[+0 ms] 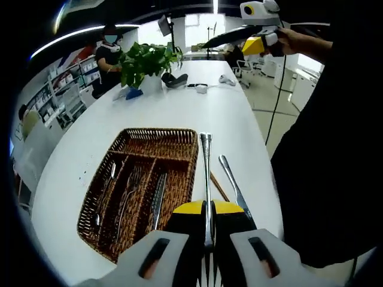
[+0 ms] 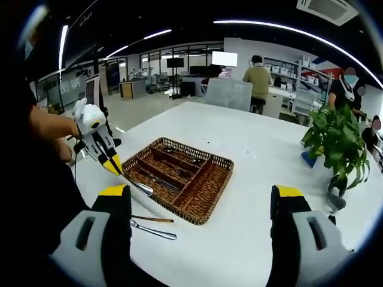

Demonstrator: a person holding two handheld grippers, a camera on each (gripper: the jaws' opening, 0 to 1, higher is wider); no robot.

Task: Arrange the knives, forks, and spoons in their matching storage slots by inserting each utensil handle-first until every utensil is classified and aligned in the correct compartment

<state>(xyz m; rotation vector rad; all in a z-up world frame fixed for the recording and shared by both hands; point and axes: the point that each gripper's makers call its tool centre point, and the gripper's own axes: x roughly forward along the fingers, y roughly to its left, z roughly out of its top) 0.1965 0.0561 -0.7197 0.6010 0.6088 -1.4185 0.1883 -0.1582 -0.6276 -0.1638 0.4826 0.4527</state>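
Long white desk (image 1: 179, 113) stretching far into an office, with a potted plant (image 1: 146, 63) at its far part. On the near part, a brown wicker tray (image 1: 173, 146) split into lengthwise slots; seen too in the right gripper view (image 2: 203, 194). Inside its slots, several steel utensils (image 1: 158, 194), handles and heads too small to sort by kind. Left tool (image 1: 207, 236) closed tight on a steel utensil (image 1: 206, 179), its handle pointing far, over the tray's right rim; same tool seen from the right gripper view (image 2: 114, 161), tip low beside the tray's near left edge. Right tool (image 2: 200, 206) spread wide with nothing between the yellow-tipped pads, lifted above the desk; in the left gripper view (image 1: 263, 27) gripped by a hand at top right. On bare desk right of the tray, a loose steel utensil (image 1: 236, 191) and a thin brown stick (image 1: 218, 186) just beside it.
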